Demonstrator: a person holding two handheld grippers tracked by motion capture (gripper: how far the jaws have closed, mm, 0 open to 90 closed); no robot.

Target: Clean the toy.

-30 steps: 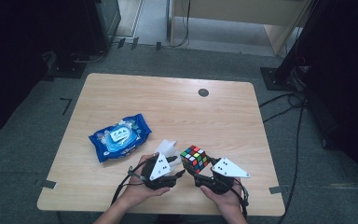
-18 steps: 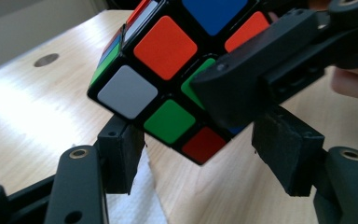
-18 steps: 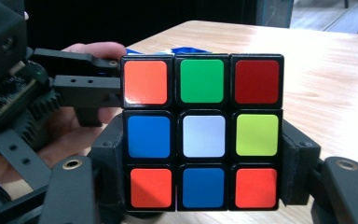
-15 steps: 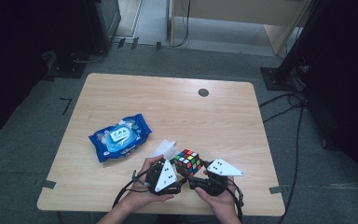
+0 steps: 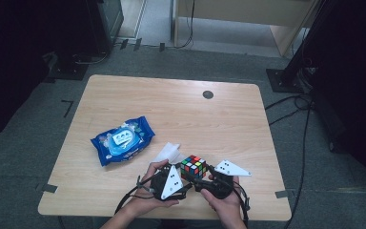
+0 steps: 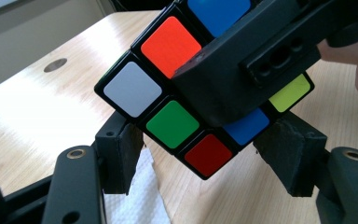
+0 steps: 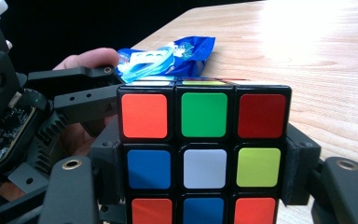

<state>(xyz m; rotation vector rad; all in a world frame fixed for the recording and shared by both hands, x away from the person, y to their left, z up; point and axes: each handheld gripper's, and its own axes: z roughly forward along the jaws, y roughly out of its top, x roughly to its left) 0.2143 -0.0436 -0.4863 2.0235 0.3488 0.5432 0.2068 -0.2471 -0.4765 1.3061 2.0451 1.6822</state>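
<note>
Left gripper (image 6: 205,163) jaws have just opened, now spread beside the puzzle cube (image 7: 204,154); right gripper (image 7: 204,175) pinches it alone, likely for regripping.

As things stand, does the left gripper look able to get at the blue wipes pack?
Probably yes. The left gripper stands open around the cube without pressing it, while the right gripper holds the cube. The wipes pack lies to its left on bare table, nothing between.
</note>
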